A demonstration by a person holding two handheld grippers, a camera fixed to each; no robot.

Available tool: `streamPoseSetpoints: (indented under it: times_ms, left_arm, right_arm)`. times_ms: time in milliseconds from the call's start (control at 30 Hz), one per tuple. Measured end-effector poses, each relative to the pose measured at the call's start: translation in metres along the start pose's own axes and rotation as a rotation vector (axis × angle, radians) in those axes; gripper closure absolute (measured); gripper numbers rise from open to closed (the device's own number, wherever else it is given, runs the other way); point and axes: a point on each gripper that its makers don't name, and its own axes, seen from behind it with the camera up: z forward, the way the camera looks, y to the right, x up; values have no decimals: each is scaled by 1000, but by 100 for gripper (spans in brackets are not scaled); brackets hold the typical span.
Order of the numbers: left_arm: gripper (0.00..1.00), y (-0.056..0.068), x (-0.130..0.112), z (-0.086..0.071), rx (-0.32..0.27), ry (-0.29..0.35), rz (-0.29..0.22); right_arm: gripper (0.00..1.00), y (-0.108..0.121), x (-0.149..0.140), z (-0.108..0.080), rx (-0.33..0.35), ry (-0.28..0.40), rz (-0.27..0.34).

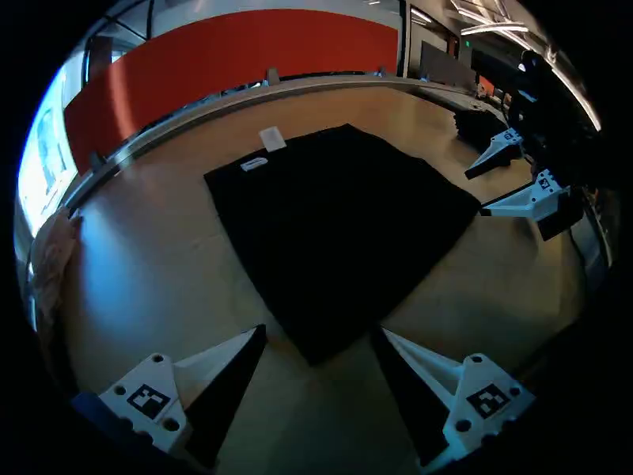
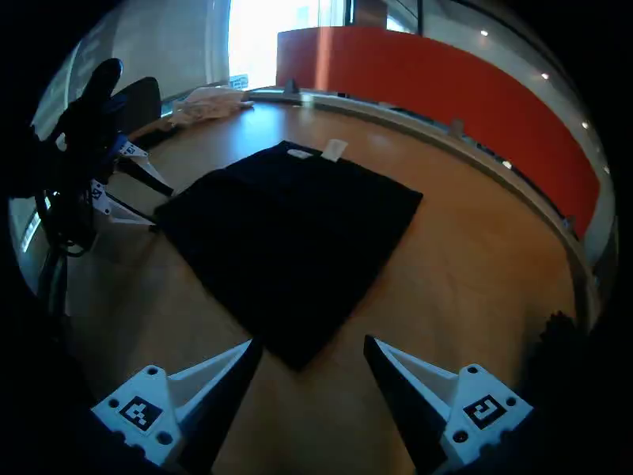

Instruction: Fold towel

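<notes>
currently, in the left gripper view, the left gripper (image 1: 318, 340) sits low over the light wooden tabletop (image 1: 142, 269) with its two white-and-black fingers (image 1: 229, 372) apart. the flat black cloth towel (image 1: 340, 229) is spread out in the middle of the tabletop, and its near corner lies in the gap between the fingertips. whether the fingers touch the cloth cannot be determined. a small white tag (image 1: 255, 164) sits on the towel near its far-left corner, and a small white card (image 1: 272, 138) lies on the tabletop just beside the far edge. the right gripper (image 1: 475, 194) is at the towel's right-hand corner, fingers apart. a long orange-red wall panel (image 1: 237, 55) runs behind the tabletop, and a pale crumpled cloth (image 1: 51, 253) lies at the tabletop's left edge.

next, in the right gripper view, the right gripper (image 2: 312, 342) is held low over the tabletop (image 2: 475, 269) with its fingers (image 2: 419, 388) apart. a corner of the towel (image 2: 293, 237) lies between the fingertips; contact cannot be determined. the left gripper (image 2: 162, 209) is at the towel's left-hand corner, fingers apart, gripping nothing visible. the white tag (image 2: 299, 155) and white card (image 2: 335, 148) are at the towel's far edge. the pale cloth (image 2: 210, 103) lies beyond the towel, well apart from it, and the wall panel (image 2: 475, 103) runs along the right.
</notes>
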Motion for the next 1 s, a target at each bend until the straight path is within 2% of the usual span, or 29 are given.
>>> streamPoseSetpoints:
  times_ms: [267,600,833,1000]
  left_arm:
    - [3,1,0,-1,-1,-7,-9]
    - [7,1,-1,-1,-2,-18,-10]
    - [24,5,-2,-1,-7,-27,-5]
    - [33,7,-2,-1,-7,-31,-4]
  right_arm:
    - [13,-2,-7,2,17,-18,-6]
    - [29,-5,-10,4,42,-24,18]
    - [49,-1,-11,3,44,-33,26]
    - [54,-1,-11,3,42,-41,22]
